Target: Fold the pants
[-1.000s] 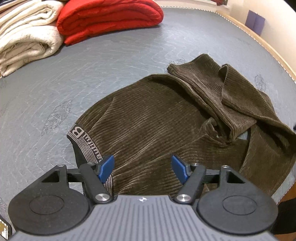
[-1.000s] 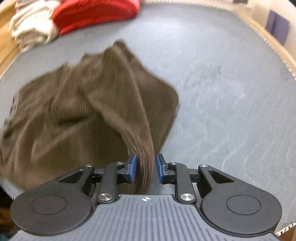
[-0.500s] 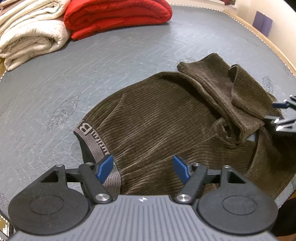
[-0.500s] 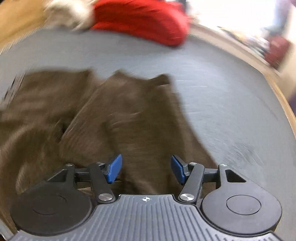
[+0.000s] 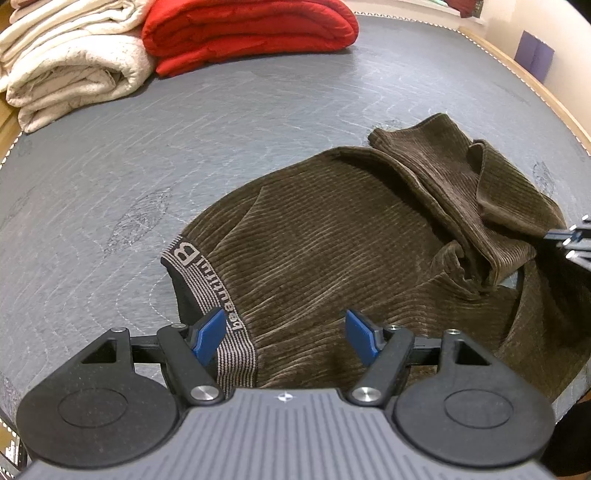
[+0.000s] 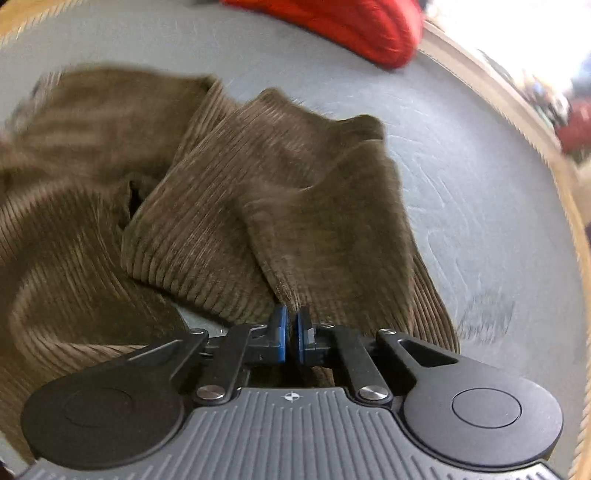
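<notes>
Brown corduroy pants (image 5: 332,240) lie crumpled on the grey quilted surface (image 5: 184,147), the legs bunched to the right. Their striped waistband (image 5: 207,288) with lettering runs under my left gripper (image 5: 284,328), which hovers open just above it; neither blue pad presses the cloth. In the right wrist view the pants (image 6: 221,203) fill the left and middle. My right gripper (image 6: 291,330) has its jaws closing tight, the pads pinching the edge of a leg fold. The right gripper's tips (image 5: 576,240) show at the right edge of the left wrist view.
A folded cream blanket (image 5: 66,62) and a folded red blanket (image 5: 243,29) sit at the far left of the surface. The red blanket (image 6: 351,22) also shows in the right wrist view. A wooden rim (image 5: 535,81) borders the far right side.
My right gripper let go of one fold, opened wide while sweeping across the pants, then closed on another leg fold. The left gripper stayed open over the waistband.
</notes>
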`<state>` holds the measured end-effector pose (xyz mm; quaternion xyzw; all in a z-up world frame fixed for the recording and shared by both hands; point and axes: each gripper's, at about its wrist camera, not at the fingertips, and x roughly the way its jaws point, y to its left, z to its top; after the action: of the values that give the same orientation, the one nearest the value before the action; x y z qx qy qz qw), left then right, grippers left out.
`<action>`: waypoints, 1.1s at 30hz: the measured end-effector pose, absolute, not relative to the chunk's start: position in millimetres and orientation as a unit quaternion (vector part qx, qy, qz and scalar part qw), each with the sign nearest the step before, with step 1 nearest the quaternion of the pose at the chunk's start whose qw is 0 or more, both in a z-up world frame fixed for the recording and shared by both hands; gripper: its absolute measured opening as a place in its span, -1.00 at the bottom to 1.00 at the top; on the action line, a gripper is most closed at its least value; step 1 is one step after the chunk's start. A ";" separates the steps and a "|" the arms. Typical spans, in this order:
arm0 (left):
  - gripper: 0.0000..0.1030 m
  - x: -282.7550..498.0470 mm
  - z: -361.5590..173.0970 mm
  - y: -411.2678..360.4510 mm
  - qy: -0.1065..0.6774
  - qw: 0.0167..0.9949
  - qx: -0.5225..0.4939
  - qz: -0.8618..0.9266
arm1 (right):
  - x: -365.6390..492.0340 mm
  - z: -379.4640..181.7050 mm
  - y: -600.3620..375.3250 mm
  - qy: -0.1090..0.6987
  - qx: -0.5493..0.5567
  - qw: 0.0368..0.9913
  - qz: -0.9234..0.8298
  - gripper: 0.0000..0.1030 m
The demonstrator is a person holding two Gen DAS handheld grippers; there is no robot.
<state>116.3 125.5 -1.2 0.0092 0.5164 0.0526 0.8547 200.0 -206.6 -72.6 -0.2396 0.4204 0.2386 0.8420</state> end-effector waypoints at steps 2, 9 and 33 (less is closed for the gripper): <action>0.48 116.3 -1.5 120.8 0.516 0.855 0.012 0.050 | 199.2 -60.5 -231.7 0.414 -0.199 0.861 0.218 -0.91; 0.48 116.0 -3.9 100.7 0.517 0.855 0.027 0.035 | 188.7 -45.0 -353.4 0.409 -0.061 0.906 0.090 -1.00; 0.51 126.6 -18.4 81.8 0.529 0.846 0.054 0.030 | 175.9 -73.8 -297.1 0.353 -0.190 0.900 0.169 0.31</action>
<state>126.6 81.8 -18.4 0.0538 0.5290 0.0297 0.8464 175.9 -297.1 -73.8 -0.1896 0.3529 0.1694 0.9004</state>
